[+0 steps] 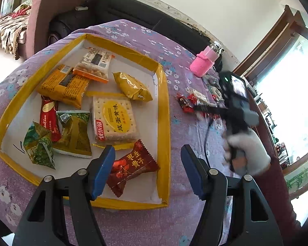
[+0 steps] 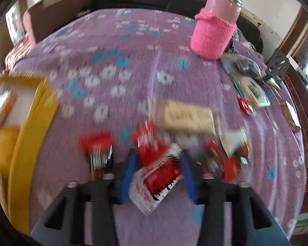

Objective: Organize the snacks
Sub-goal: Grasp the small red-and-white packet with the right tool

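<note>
A: Red-and-white snack packet [image 2: 156, 178] is seen between the blue fingers of the right gripper [image 2: 157, 176] on the purple cloth [image 2: 133, 51]. Whether it's clamped can't be told, too blurry.

B: Light, crinkly, slippery; best pinched mid-body. Left gripper [image 1: 147, 170] is held wide open, empty, over the yellow tray [image 1: 164, 112].

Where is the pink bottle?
The pink bottle stands at the table's far right in the right wrist view, beyond the loose snacks, away from the yellow tray.
</note>
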